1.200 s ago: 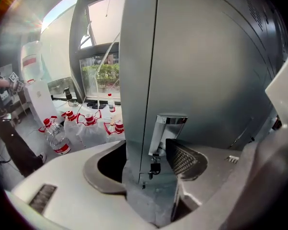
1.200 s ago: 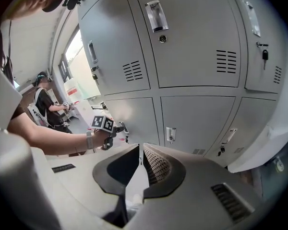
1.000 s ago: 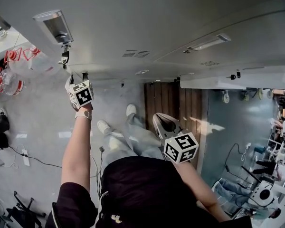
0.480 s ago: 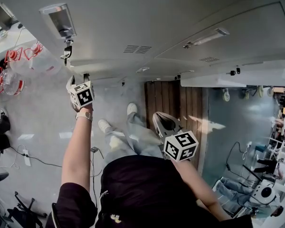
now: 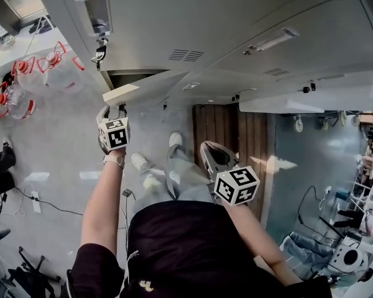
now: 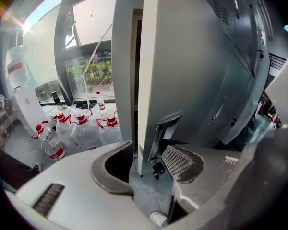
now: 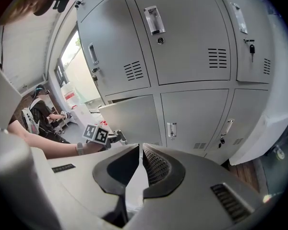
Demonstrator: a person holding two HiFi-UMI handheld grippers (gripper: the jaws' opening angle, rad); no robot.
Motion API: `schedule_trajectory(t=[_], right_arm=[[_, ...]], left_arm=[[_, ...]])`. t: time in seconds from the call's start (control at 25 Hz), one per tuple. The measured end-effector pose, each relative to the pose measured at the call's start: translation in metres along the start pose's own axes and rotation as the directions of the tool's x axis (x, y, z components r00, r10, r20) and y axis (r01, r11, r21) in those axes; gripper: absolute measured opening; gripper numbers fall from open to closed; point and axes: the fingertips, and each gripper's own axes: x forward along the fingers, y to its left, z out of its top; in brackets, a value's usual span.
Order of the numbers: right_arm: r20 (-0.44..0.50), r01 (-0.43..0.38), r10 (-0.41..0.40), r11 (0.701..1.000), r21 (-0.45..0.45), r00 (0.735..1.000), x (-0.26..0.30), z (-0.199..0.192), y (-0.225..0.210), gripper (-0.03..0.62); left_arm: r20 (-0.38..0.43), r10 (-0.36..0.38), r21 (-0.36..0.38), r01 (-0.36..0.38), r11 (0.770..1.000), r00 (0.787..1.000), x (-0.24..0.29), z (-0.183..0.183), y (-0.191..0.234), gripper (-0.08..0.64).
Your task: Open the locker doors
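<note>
Left hand-held gripper [image 5: 112,109], jaws just closing yet apart, straddles the locker door [image 6: 182,80] edge; right hand-held gripper [image 7: 140,150] pressed together, empty.

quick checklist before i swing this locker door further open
1. Door off its latch: ok, it stands ajar.
2. Door edge inside the left gripper: ok; its jaws have just been closing, with the edge between them.
3. Pads pressing on the edge: not ok, a gap shows beside the left jaw.
4. Right gripper free: ok, shut and empty.
5. Swing path: ok as far as seen; the bottles stand apart from the door.
</note>
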Motion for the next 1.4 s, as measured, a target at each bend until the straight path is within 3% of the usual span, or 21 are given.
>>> schedule_trajectory(t=[0.08, 0.32, 0.48, 0.76, 0.88, 1.04, 1.4], right_arm=[[0.004, 0.002, -0.002, 1.000, 0.004, 1.000, -0.001, -0.003, 0.001, 0.044], [0.019, 0.021, -0.021, 0.999, 0.038, 1.000, -0.005, -0.008, -0.004, 0.044], [0.026, 0.026, -0.027, 0.999, 0.045, 0.999, -0.009, -0.009, -0.008, 0.044], [0.029, 0.016, -0.018, 0.998, 0.052, 0.999, -0.012, -0.017, -0.003, 0.044], [0.026, 0.011, -0.012, 0.998, 0.055, 1.000, -0.013, -0.022, -0.001, 0.044], [0.027, 0.016, -0.017, 0.998, 0.065, 0.999, -0.016, -0.027, -0.002, 0.044], [0.036, 0.076, -0.081, 0.990, 0.116, 0.996, -0.037, -0.039, -0.023, 0.044]], left_arm=[[0.000, -0.032, 0.018, 0.032, 0.999, 0.999, -0.007, -0.008, -0.010, 0.171], [-0.026, -0.109, 0.024, 0.109, 0.994, 0.994, -0.029, -0.033, -0.031, 0.158], [-0.047, -0.165, 0.065, 0.168, 0.984, 0.985, -0.045, -0.046, -0.046, 0.146], [-0.119, -0.292, 0.161, 0.309, 0.937, 0.949, -0.071, -0.070, -0.076, 0.114], [-0.151, -0.345, 0.231, 0.372, 0.899, 0.926, -0.078, -0.081, -0.092, 0.111], [-0.198, -0.412, 0.322, 0.456, 0.829, 0.889, -0.089, -0.093, -0.113, 0.103], [-0.304, -0.564, 0.360, 0.641, 0.678, 0.768, -0.103, -0.106, -0.162, 0.106]])
